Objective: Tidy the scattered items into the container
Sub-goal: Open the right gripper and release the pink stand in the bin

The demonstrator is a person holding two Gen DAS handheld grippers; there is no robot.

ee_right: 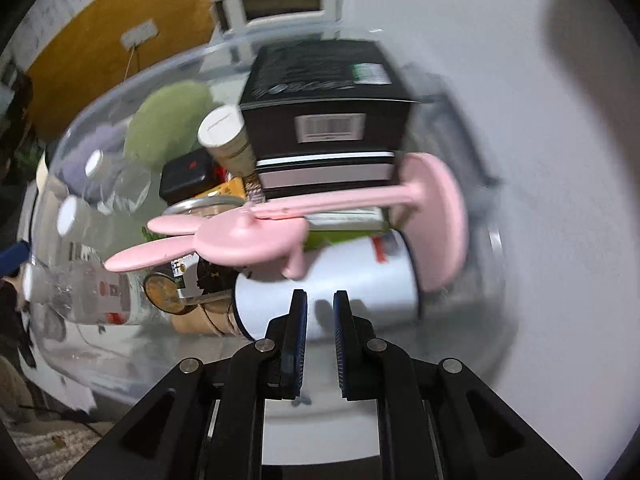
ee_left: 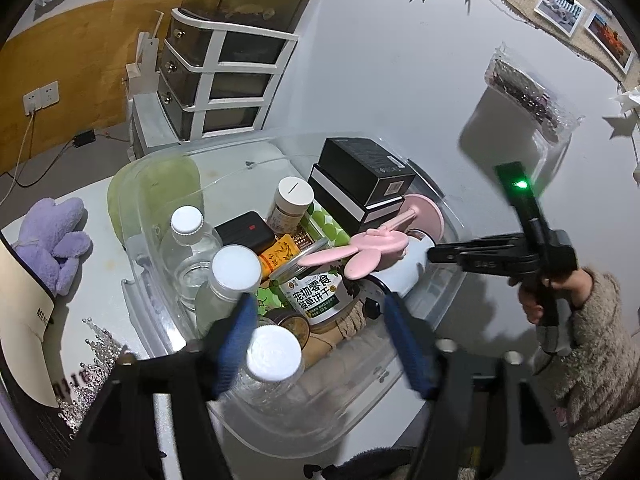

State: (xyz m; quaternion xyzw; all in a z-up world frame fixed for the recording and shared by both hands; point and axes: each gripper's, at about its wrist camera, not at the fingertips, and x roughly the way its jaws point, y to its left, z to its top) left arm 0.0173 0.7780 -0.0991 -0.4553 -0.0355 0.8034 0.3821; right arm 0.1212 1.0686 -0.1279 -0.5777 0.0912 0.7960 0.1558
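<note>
A clear plastic container (ee_left: 434, 312) holds several items: water bottles (ee_left: 236, 270), black boxes (ee_left: 362, 184), a pink rabbit-ear stand (ee_left: 372, 246), a white mug and a pet-food can (ee_left: 314, 294). My left gripper (ee_left: 320, 340) is open above the near end, over a white-capped bottle (ee_left: 274, 354). My right gripper (ee_right: 320, 306) has its jaws nearly closed and empty, just outside the container wall (ee_right: 496, 240), in front of the white mug (ee_right: 344, 280) and pink stand (ee_right: 256, 236). It also shows in the left wrist view (ee_left: 434, 254).
A purple plush toy (ee_left: 52, 240), a beige cap (ee_left: 24, 320) and a green plush (ee_left: 156, 192) lie left of the container. A white drawer unit (ee_left: 224, 80) with a fish tank stands behind. A clear bag (ee_left: 532, 108) lies at the right.
</note>
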